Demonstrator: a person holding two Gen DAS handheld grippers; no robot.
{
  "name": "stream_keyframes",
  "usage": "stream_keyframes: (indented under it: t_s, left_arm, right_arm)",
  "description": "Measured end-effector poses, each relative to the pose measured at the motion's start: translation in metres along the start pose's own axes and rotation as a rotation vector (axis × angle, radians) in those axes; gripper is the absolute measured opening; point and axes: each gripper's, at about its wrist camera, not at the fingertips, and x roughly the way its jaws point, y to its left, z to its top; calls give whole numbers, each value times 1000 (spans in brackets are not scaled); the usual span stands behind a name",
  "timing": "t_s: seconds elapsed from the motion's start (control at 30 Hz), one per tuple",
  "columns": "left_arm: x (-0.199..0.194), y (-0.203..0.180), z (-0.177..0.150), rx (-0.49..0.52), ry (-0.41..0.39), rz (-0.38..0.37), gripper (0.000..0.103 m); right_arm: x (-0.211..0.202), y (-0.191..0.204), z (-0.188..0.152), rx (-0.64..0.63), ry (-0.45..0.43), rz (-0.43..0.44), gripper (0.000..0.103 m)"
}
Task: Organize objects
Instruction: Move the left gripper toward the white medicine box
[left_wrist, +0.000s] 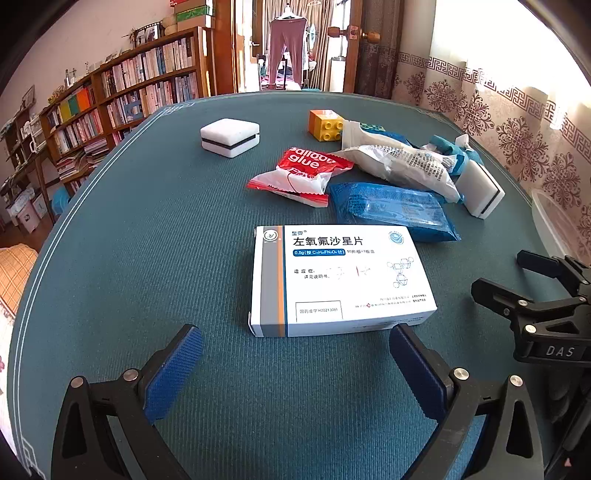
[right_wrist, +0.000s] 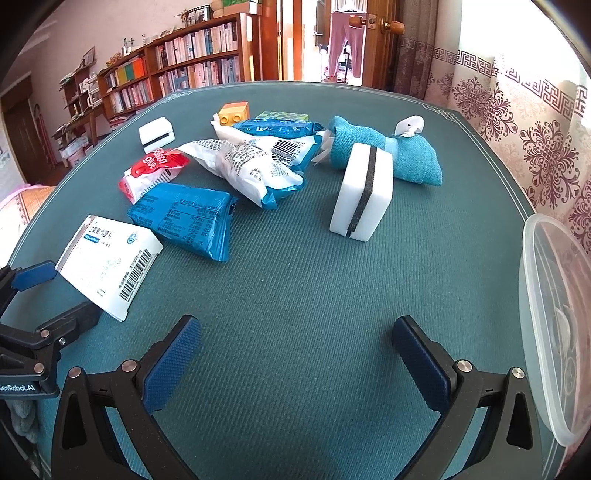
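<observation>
Both the left gripper (left_wrist: 295, 354) and right gripper (right_wrist: 295, 347) have their fingers spread wide with nothing between them, the medicine box (left_wrist: 338, 278) lying flat on the desk (left_wrist: 166, 240) just past the left fingertips.

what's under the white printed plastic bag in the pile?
The white printed plastic bag lies across a blue wrapped packet and a second white pouch. Whatever lies beneath its middle is covered.

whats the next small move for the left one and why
Probably ease the left hand-held gripper forward and down over the medicine box. It is open and empty, the box lies flat just ahead of its fingertips, nearest of everything, and clear of the packet pile.
</observation>
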Motion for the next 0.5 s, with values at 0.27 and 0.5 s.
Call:
stream_keyframes:
  t_s: [0.27,0.5]
  left_arm:
    - [-8,-1,-2,22,-31,-8,103]
    - [-10,0,12,92,-43,-38,103]
  right_arm:
    - [-2,-2,0,14,-10,22,103]
    - [-1,-2,0,11,-8,15,103]
